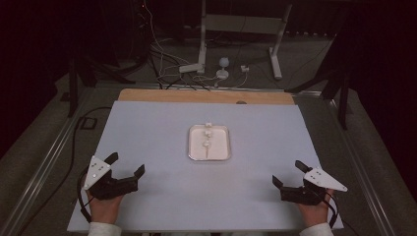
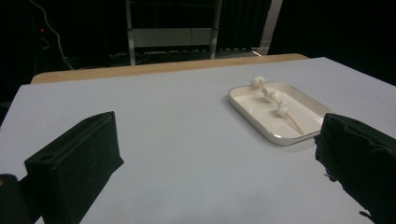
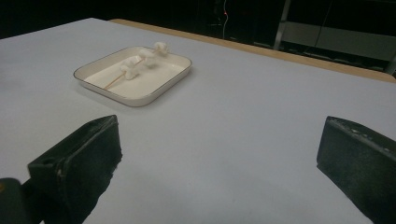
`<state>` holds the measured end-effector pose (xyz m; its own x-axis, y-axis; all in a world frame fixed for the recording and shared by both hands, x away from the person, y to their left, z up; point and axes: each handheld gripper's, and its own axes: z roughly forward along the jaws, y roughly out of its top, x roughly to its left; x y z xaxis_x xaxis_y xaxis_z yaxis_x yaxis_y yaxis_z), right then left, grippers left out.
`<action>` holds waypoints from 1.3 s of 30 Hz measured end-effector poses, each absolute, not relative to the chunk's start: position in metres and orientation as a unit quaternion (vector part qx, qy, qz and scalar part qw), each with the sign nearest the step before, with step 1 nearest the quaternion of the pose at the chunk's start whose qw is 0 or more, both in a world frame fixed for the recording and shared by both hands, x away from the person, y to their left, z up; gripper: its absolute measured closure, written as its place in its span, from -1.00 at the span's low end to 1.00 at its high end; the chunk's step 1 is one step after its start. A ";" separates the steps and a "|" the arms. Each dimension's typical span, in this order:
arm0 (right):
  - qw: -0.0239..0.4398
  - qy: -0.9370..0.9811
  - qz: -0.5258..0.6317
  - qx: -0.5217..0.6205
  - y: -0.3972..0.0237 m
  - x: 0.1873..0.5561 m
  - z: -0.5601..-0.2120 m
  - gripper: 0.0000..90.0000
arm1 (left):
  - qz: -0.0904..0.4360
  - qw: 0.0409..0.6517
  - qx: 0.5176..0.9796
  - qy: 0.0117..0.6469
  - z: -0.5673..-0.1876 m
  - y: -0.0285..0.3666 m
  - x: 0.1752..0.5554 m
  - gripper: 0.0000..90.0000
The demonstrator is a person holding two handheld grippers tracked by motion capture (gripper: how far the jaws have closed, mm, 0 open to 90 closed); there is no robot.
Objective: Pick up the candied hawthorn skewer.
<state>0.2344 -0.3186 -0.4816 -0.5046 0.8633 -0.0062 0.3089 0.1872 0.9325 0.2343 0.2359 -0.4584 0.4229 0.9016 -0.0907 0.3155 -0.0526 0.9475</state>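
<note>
Resting at the near corners of the table, both grippers stood idle, so by my reading the work had not begun. The left gripper (image 1: pixel 127 164) sat at the near left with its jaws spread wide and nothing between them; the right gripper (image 1: pixel 289 172) mirrored it at the near right, jaws equally wide and equally empty. Each was held in a hand (image 1: pixel 104 208) that came in from the near edge, and both were well apart from the only things on the pale table (image 1: pixel 147 132).

Out from the grippers, toward the table's middle, lay a shallow white tray (image 1: pixel 192 147) with rounded corners and a thin dark rim. In it lay a slim wooden skewer (image 2: pixel 295 122) carrying small white lumps (marshmallows, as far as I could tell). One lump (image 1: pixel 206 144) sat about midway along the stick, another (image 1: pixel 208 132) farther up, and a third (image 1: pixel 208 125) rested at the tray's far rim. The bare pointed end of the stick aimed toward the person.

Judged from that layout, everything remained to be done: neither gripper had reached the tray, and the skewer lay untouched inside it. A first move would probably need one gripper to steady the tray or stick while the other worked the lumps.
</note>
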 end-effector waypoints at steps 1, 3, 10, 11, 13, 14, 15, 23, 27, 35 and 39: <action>0.284 0.716 0.489 0.409 -0.319 0.234 -0.482 -1.00 | 0.281 0.517 0.669 0.455 -0.457 0.236 0.236 -0.98; 0.285 0.716 0.488 0.409 -0.319 0.234 -0.482 -1.00 | 0.278 0.519 0.668 0.455 -0.453 0.235 0.238 -0.98; 0.286 0.714 0.489 0.412 -0.320 0.234 -0.481 -1.00 | 0.261 0.522 0.671 0.457 -0.446 0.230 0.250 -0.98; 0.286 0.714 0.489 0.413 -0.320 0.234 -0.481 -1.00 | 0.260 0.522 0.672 0.456 -0.446 0.228 0.252 -0.98; 0.286 0.714 0.488 0.413 -0.321 0.234 -0.481 -1.00 | 0.257 0.522 0.674 0.456 -0.445 0.224 0.255 -0.98; 0.286 0.713 0.488 0.413 -0.321 0.234 -0.481 -1.00 | 0.255 0.524 0.673 0.455 -0.444 0.222 0.257 -0.98; 0.286 0.713 0.488 0.414 -0.321 0.234 -0.481 -1.00 | 0.254 0.525 0.674 0.453 -0.444 0.220 0.259 -0.98; 0.286 0.715 0.487 0.413 -0.320 0.234 -0.482 -1.00 | 0.246 0.532 0.676 0.447 -0.439 0.205 0.271 -0.98; 0.286 0.715 0.486 0.414 -0.320 0.234 -0.482 -1.00 | 0.239 0.534 0.678 0.444 -0.440 0.197 0.277 -0.98; 0.286 0.715 0.486 0.413 -0.320 0.234 -0.482 -1.00 | 0.227 0.531 0.690 0.435 -0.443 0.178 0.288 -0.98; 0.285 0.715 0.486 0.413 -0.320 0.234 -0.482 -1.00 | 0.223 0.526 0.698 0.432 -0.444 0.172 0.293 -0.98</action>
<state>0.2341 -0.3197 -0.4821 -0.4961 0.8683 -0.0061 0.3136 0.1858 0.9312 0.2927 0.1716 -0.4437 0.5275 0.8373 -0.1440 0.3681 -0.0725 0.9270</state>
